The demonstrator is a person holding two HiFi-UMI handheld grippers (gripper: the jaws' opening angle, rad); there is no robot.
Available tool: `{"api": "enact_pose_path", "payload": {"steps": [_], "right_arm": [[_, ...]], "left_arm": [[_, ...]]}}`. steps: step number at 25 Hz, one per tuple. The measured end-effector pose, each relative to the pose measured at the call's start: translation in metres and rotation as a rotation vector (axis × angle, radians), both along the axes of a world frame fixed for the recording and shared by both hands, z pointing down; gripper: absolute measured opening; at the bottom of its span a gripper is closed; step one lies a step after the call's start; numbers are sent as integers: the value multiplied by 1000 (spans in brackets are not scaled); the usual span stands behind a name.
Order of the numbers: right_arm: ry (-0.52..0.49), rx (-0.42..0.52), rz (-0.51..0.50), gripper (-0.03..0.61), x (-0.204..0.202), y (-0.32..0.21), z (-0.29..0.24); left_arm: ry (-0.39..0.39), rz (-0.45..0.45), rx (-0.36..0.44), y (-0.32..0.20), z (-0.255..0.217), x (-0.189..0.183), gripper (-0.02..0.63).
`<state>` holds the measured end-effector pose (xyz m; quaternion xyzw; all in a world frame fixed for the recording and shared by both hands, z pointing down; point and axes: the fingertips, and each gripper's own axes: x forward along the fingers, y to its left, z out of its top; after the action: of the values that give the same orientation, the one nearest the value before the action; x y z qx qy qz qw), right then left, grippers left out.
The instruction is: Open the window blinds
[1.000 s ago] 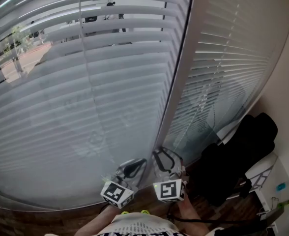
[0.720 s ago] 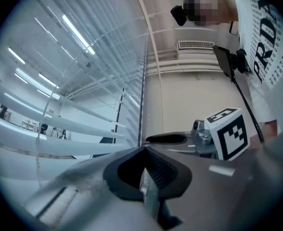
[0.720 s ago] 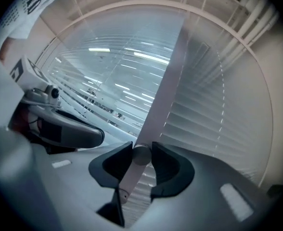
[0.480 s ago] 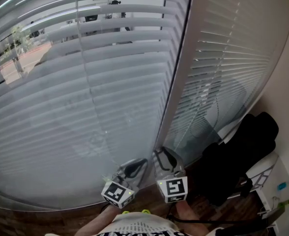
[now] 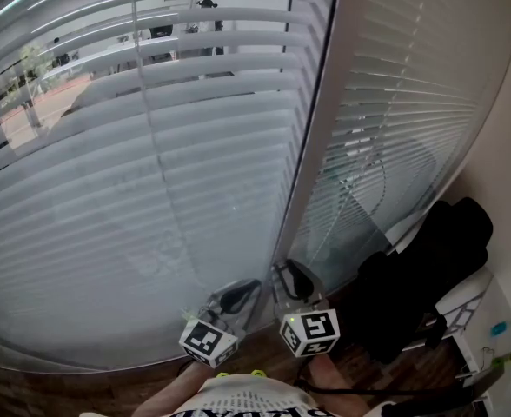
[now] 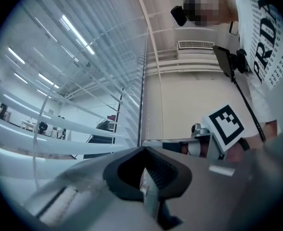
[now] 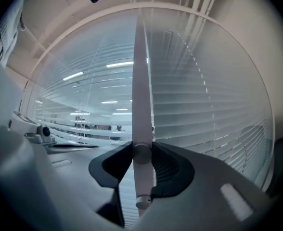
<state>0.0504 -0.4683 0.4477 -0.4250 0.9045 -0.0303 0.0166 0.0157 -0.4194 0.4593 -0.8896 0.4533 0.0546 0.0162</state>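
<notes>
Close in, the left gripper (image 5: 242, 292) sits low with its jaw tips drawn together; a thin pale sliver shows between the pads, and we cannot name it. Just to its right, the right gripper (image 5: 288, 276) is clamped on the wand (image 7: 141, 105), a pale round rod standing upright between its pads, with its lower end poking out below them. Under both grippers lies a dark wooden floor (image 5: 82, 389). To the right of the right gripper a black bag (image 5: 421, 285) slumps beside a white unit (image 5: 486, 320).

Straight ahead of the grippers rises a pale window post (image 5: 316, 146). Left of it hangs the left blind (image 5: 151, 163), its wide slats partly tilted, and through its upper gaps we see trees and pavement. Right of the post hangs the right blind (image 5: 394, 120), with finer slats lying close together.

Against a second ago, the right gripper's marker cube (image 5: 312, 333) now sits tilted where it faced us squarely, so that gripper has rolled about the wand. The left gripper's cube (image 5: 208, 341) looks unchanged. We make out no clear shift in the slats of either blind.
</notes>
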Motion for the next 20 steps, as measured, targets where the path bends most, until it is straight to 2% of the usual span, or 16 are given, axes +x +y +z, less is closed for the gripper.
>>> {"api": "enact_pose_path", "payload": {"steps": [3, 10, 20], "right_arm": [[-99, -69, -6, 133, 2, -1, 1], [-190, -123, -4, 133, 3, -2, 2], [-238, -146, -1, 133, 4, -3, 2]], "left_arm": [[9, -5, -8, 0, -2, 0, -8], [14, 15, -4, 0, -2, 3, -8], [4, 14, 4, -1, 0, 3, -8]]}}
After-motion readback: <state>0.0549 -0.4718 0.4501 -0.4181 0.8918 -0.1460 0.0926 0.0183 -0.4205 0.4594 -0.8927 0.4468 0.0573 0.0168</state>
